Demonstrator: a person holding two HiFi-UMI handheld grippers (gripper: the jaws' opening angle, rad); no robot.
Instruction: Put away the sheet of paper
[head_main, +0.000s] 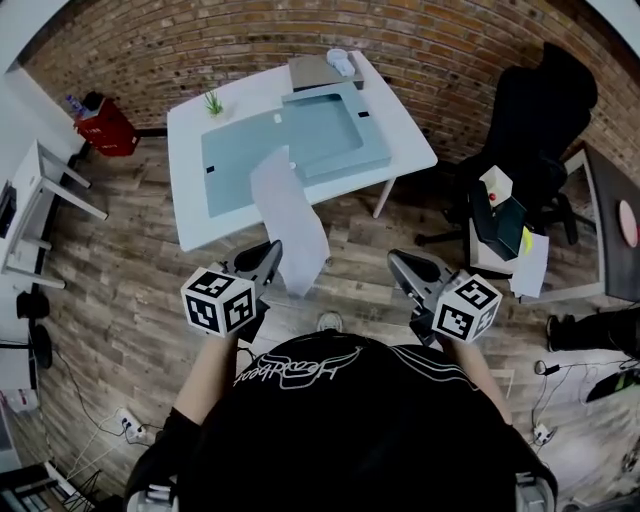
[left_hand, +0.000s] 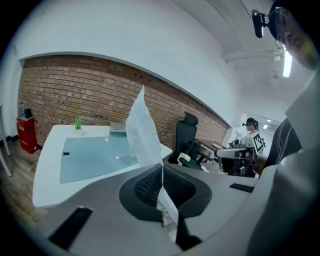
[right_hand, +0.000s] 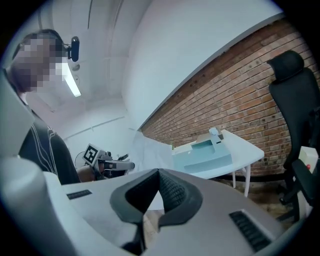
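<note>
A white sheet of paper (head_main: 288, 215) hangs in the air in front of me, over the wooden floor, with its top end reaching over the table's near edge. My left gripper (head_main: 272, 250) is shut on its lower edge; in the left gripper view the sheet (left_hand: 142, 135) rises from between the closed pads (left_hand: 150, 187). My right gripper (head_main: 393, 258) is level with the left one, off to the right, shut with nothing in it. In the right gripper view the sheet (right_hand: 150, 147) shows behind the jaws. A light blue tray (head_main: 335, 130) lies on the white table (head_main: 195, 130).
A blue mat (head_main: 235, 165) covers the table's middle, and a small green plant (head_main: 213, 102) stands at its back left. A black office chair (head_main: 540, 120) and a small stand with clutter (head_main: 505, 225) are to the right. A red bin (head_main: 105, 125) stands at the far left.
</note>
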